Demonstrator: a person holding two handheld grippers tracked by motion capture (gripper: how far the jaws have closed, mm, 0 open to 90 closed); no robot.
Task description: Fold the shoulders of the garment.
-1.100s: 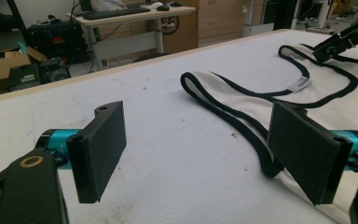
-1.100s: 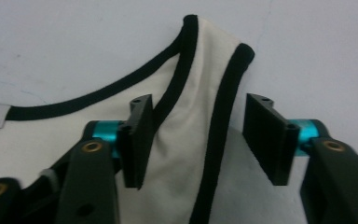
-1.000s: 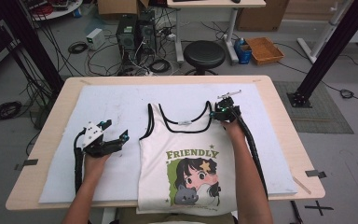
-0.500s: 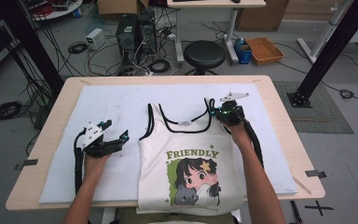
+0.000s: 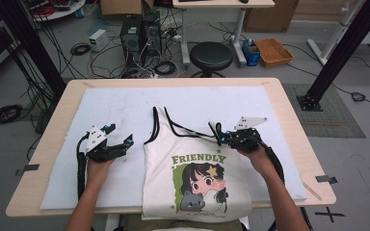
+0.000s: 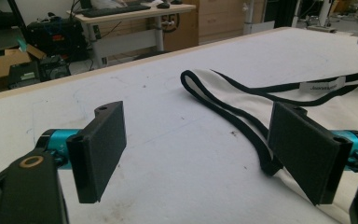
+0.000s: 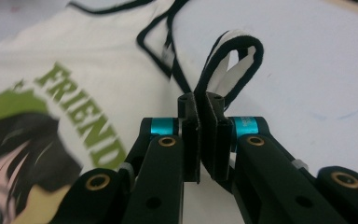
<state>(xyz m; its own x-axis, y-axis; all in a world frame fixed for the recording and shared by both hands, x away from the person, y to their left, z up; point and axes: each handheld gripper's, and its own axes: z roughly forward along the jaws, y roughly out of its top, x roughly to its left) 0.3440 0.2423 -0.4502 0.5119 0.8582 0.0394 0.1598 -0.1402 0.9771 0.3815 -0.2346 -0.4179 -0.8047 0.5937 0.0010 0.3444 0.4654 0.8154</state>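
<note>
Tank top (image 5: 192, 168) strap pinched in right hand-held gripper (image 5: 220, 138), folded inward

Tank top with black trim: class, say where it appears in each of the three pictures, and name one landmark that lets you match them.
High view: the tank top lies mid-table on the white mat, with the right tongs at one strap.
Left gripper view: right side, beyond the open left tongs.
Right gripper view: upper left, with the pinched strap looping up at centre.
Shared landmark: the black-edged neckline.
</note>
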